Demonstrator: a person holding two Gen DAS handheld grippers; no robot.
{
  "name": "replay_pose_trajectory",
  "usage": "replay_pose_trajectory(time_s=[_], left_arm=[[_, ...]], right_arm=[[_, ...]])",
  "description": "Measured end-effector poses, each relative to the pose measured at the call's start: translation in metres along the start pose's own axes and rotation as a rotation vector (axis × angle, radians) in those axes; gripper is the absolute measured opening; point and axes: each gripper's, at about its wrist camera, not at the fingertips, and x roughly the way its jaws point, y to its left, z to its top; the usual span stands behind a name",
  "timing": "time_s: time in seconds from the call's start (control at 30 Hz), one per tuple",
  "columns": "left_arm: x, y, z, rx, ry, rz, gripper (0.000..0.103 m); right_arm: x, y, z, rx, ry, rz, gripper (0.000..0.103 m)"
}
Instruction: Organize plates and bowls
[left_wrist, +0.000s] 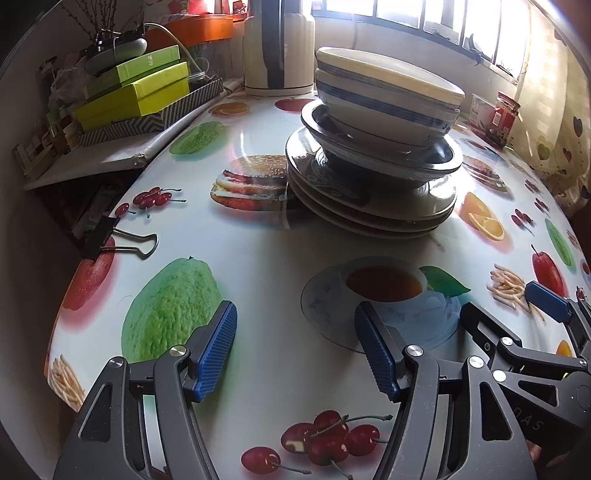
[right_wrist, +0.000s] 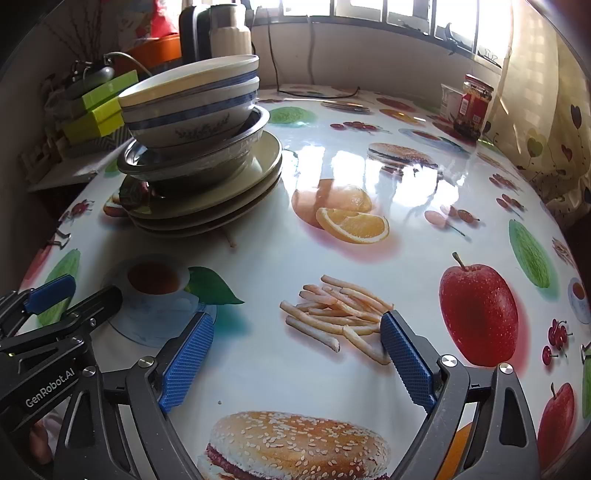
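window (right_wrist: 388, 14): bright daylight | table (right_wrist: 280, 376): glossy food-print cover | curtain (right_wrist: 546, 122)

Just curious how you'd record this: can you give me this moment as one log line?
dishes: bowls stacked on plates | left gripper: jaws open, empty | right gripper: jaws open, empty | table: stack standing, untouched

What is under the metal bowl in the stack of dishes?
Under the metal bowl lie stacked plates, about three by their rims, resting on the table. The plates' centres are covered, so anything between them cannot be seen.
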Motion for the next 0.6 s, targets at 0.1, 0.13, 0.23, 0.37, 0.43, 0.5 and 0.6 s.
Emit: replay_pose_trajectory(time_s=[0.1,0.13,0.23,0.37,0.43,0.5,0.6], left_arm=[[0.0002,-0.0005,0.0002,0.0,-0.001,0.001,0.067],[0.0003,-0.0001,0.0004,0.0,0.0,0.0,0.067],[0.0002,-0.0001,0.0002,0.0,0.0,0.0,0.067],[0.0003,-0.0003,0.0002,0.0,0.0,0.0,0.068],[0.0002,-0.0001,0.0,-0.001,0.0,0.0,0.068],[0.0004,-0.0005,0.0002,0.0,0.0,0.0,0.068],[0.0003,0.0,0.0001,0.0,0.0,0.0,0.068]], right_arm=[[0.0,0.0002,-0.0001,0.0,-0.001,0.0,0.094],[0.0,0.0002,-0.0001,0.0,-0.001,0.0,0.094],[0.0001,0.0004,-0.0004,0.0,-0.001,0.0,0.094],[0.0002,0.0001,0.0002,0.001,0.001,-0.002,0.095],[0.0001,0.0002,0.0001,0.001,0.0,-0.003,0.095],[0.0001,-0.0003,0.0001,0.001,0.0,-0.004,0.095],[0.0001,-0.0008,0.0002,0.002,0.0,-0.005,0.096]])
